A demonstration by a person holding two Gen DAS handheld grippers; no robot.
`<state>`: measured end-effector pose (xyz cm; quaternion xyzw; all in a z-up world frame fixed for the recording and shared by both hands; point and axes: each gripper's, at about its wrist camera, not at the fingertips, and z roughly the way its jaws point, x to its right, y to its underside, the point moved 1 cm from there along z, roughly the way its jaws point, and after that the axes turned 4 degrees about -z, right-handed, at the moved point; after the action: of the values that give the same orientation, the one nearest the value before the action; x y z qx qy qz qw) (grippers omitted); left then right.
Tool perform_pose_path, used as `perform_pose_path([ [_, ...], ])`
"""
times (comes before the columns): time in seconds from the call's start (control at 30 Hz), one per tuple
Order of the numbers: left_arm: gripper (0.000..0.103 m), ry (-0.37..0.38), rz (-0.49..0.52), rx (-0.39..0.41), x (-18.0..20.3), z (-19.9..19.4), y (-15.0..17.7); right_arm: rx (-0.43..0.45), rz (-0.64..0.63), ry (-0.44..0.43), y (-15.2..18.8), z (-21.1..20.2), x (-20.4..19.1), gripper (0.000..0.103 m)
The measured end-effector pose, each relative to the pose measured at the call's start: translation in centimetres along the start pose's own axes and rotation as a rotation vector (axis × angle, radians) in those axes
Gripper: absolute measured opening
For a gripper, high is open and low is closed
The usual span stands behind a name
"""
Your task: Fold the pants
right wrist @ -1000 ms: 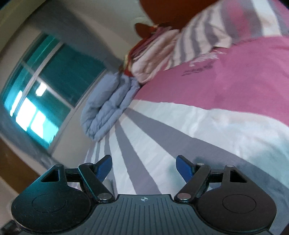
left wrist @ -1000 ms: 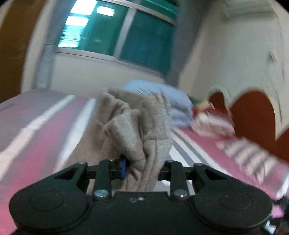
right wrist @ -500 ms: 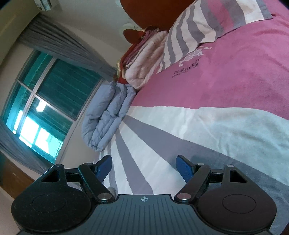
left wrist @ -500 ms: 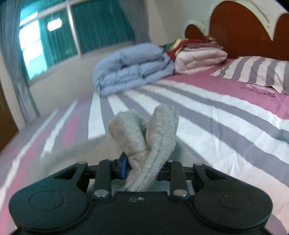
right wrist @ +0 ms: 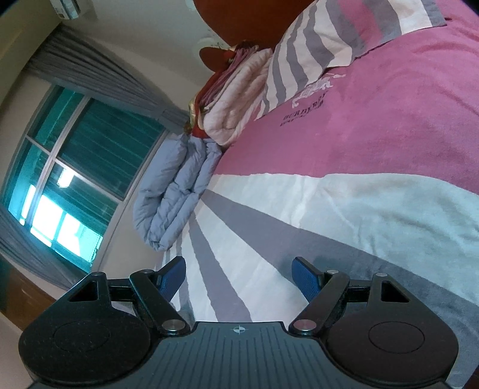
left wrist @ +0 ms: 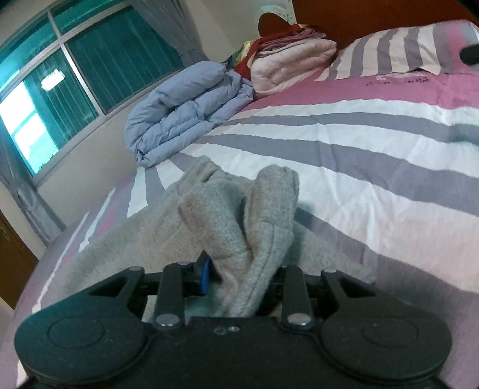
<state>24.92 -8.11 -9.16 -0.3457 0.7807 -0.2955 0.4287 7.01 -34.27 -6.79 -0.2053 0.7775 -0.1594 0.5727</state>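
Your left gripper (left wrist: 239,278) has its jaws clamped on a bunched fold of the grey pants (left wrist: 239,221). The cloth rises between the jaws in two soft humps, and the rest of the pants trails off to the left and away from you, lying flat on the bed (left wrist: 374,167). Only a sliver of one blue pad (left wrist: 204,276) shows at the left of the pinched cloth; the other pad is hidden behind the fabric.

Your right gripper (right wrist: 238,276) has its jaws well apart, with nothing between them. Both blue pads show clearly, and through the gap you see only the striped bedcover, grey and white bands fanning out, with a broad pink band beyond. No part of the pants appears in the right wrist view.

At the far side of the bed a folded blue quilt (left wrist: 185,110) lies near the wall under the window (left wrist: 74,77). Just beside it, toward the headboard (right wrist: 245,21), sits a stack of folded pink and red bedding (left wrist: 287,59). A striped pillow (left wrist: 404,51) rests against the headboard, touching the pink band of the bedcover. Grey curtains (right wrist: 98,77) hang at the window's sides. At the right edge of the left wrist view a dark blurred shape pokes in; you cannot tell what it is.
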Motion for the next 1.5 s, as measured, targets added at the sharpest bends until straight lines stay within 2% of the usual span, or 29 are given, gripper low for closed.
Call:
perform_pose_path([
  [0.13,0.022,-0.031,0.008,0.01,0.4,-0.6,0.2,-0.016,-0.032,0.005,0.2,0.2,-0.5,0.077],
  [0.4,0.029,-0.047,-0.023,0.006,0.2,-1.1,0.3,-0.069,-0.093,0.078,1.0,2.7,-0.9,0.077],
  [0.6,0.051,-0.07,-0.05,0.004,-0.6,-1.3,0.3,-0.07,-0.117,0.09,1.2,3.2,-0.9,0.077],
  [0.7,0.058,-0.071,-0.039,0.034,-1.6,-2.7,0.7,-0.074,-0.12,0.088,1.2,3.2,-0.9,0.077],
  [0.73,0.064,-0.071,-0.044,0.054,-2.1,-3.4,1.1,-0.075,-0.121,0.088,1.2,3.2,-0.9,0.077],
  [0.8,0.068,-0.074,-0.048,0.072,-3.5,-4.9,2.5,-0.076,-0.122,0.085,1.2,3.1,-1.0,0.077],
  [0.97,0.071,-0.081,-0.112,0.131,-8.4,-9.3,7.0,-0.077,-0.137,0.079,1.3,3.0,-1.4,0.077],
  [1.1,0.067,-0.141,-0.206,0.094,-12.0,-12.2,10.5,-0.089,-0.185,0.072,1.7,3.3,-2.3,0.077],
  [1.13,0.063,-0.149,-0.228,0.07,-12.8,-12.4,11.1,-0.09,-0.199,0.069,1.9,3.3,-2.6,0.077],
  [1.2,0.056,-0.158,-0.273,0.027,-14.0,-12.4,12.0,-0.09,-0.225,0.067,2.2,3.3,-3.1,0.077],
  [1.33,0.055,-0.156,-0.35,-0.021,-15.4,-11.3,12.3,-0.103,-0.26,0.068,2.7,3.5,-4.0,0.077],
  [1.43,0.047,-0.173,-0.377,-0.085,-16.6,-9.4,12.4,-0.11,-0.313,0.063,3.2,3.4,-4.9,0.077],
  [1.5,0.047,-0.164,-0.429,-0.098,-17.8,-8.8,13.0,-0.112,-0.348,0.057,3.5,3.2,-5.3,0.077],
])
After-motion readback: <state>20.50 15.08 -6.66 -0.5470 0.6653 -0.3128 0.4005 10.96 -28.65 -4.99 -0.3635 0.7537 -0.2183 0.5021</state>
